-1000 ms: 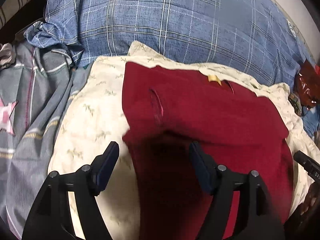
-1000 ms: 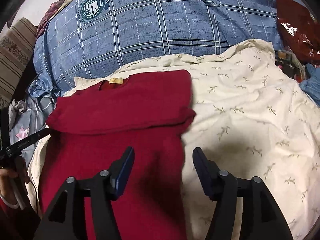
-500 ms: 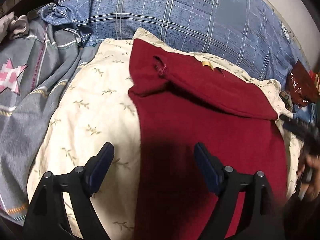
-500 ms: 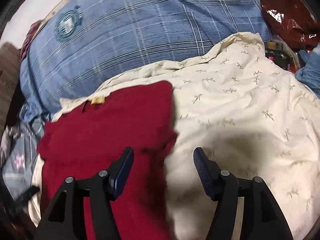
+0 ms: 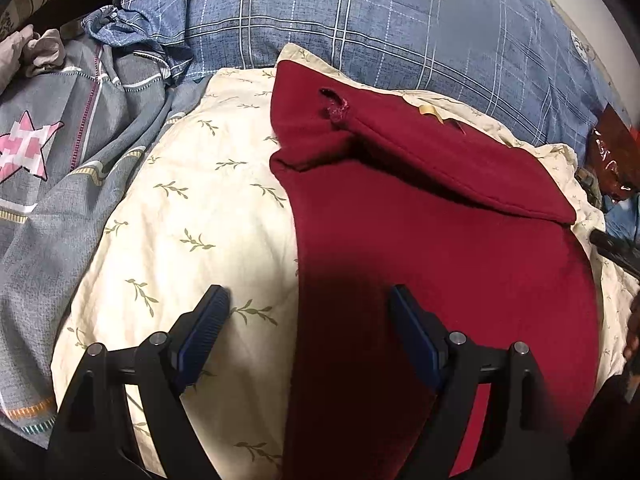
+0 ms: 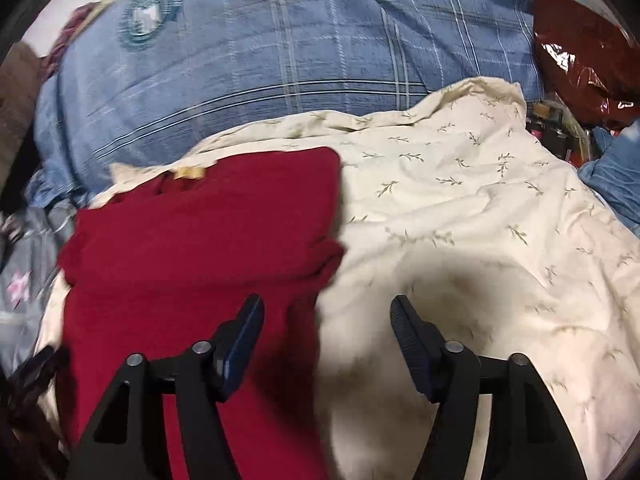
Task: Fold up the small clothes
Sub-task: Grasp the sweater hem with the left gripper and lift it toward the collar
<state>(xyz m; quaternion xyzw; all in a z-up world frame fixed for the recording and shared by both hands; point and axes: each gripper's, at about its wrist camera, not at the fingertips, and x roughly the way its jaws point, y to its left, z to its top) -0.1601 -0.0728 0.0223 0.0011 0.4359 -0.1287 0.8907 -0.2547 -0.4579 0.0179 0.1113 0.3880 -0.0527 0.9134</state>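
While red top (image 5: 440,248) lies part-folded | L gripper (image 5: 308,300) open | R gripper (image 6: 326,312) opening, empty

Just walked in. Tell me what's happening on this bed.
A person is folding a dark red top with a handheld claw in each hand. It lies on a cream leaf-print sheet, its upper part already turned down over the body. The left claw straddles the garment's left edge and the right claw its right edge. Both are open, have just been widening, and grip nothing. A blue plaid pillow sits behind.
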